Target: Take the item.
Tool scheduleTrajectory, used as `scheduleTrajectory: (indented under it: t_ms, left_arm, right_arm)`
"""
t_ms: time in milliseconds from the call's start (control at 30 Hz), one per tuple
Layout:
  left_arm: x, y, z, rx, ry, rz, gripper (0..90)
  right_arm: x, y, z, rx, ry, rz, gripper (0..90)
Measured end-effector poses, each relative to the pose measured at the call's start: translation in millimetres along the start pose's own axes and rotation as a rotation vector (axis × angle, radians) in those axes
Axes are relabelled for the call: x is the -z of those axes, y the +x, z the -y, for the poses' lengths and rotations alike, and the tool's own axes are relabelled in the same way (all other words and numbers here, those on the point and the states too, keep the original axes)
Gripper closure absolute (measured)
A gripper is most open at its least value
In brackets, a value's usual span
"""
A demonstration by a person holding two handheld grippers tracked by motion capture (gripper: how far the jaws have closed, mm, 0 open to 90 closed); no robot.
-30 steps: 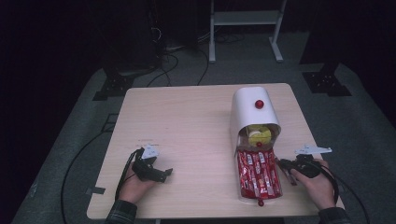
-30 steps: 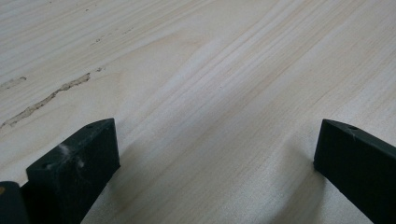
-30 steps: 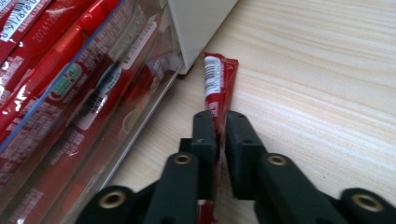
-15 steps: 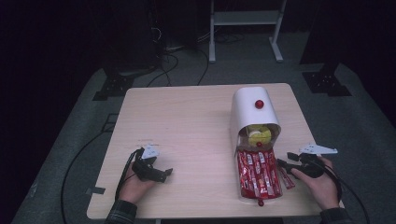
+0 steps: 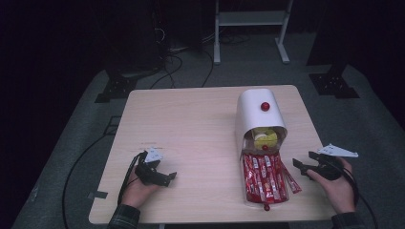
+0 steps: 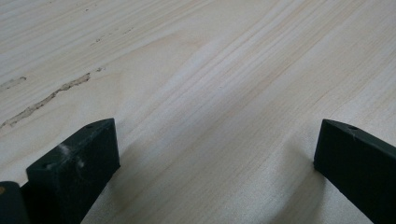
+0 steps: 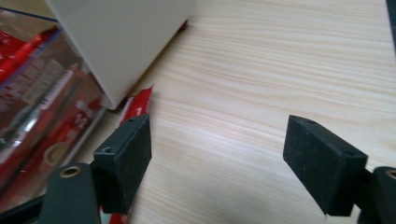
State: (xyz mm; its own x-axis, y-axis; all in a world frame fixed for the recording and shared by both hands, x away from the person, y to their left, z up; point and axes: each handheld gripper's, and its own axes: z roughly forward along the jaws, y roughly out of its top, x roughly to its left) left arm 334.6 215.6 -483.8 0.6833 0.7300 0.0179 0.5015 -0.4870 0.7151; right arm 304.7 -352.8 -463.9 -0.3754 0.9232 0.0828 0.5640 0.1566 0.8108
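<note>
A white rounded container [image 5: 258, 113] with a red knob lies on the wooden table [image 5: 191, 124], its open mouth toward me with yellow items [image 5: 264, 137] inside. A clear drawer of red packets [image 5: 261, 177] juts from it. My right gripper [image 5: 303, 161] rests just right of the packets; its jaws have just been opening and stand open with nothing between them. In the right gripper view [image 7: 217, 158] the white container [image 7: 126, 37] and a red packet [image 7: 137, 102] lie beyond the left jaw. My left gripper [image 5: 168, 176] sits at the table's near left, open over bare wood [image 6: 215, 158].
The table's near edge runs just below both hands. A white metal stand [image 5: 250, 19] and cables [image 5: 176, 57] occupy the dark floor behind the table. A cable [image 5: 95, 157] trails off the table's left side from the left gripper.
My right gripper's jaws have spread apart and it has drawn back to the right, away from the red packets. The left gripper has stayed where it was.
</note>
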Motion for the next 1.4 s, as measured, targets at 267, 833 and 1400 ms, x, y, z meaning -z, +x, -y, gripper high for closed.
scheduleTrajectory:
  t_ms: [267,833,1400]
  left_arm:
    - [0.0,-0.2,0.1,0.003,0.0,0.0,0.0]
    - [0.0,0.0,0.0,0.0,0.0,0.0,0.0]
    - [0.0,-0.2,0.1,0.003,0.0,0.0,0.0]
  right_arm:
    - [-0.3,-9.7,3.3,-0.01,0.023,0.033,19.7]
    - [-6.5,-19.5,10.7,-0.001,0.101,0.093,17.9]
    - [-10.9,-20.3,15.6,0.008,0.139,0.102,17.2]
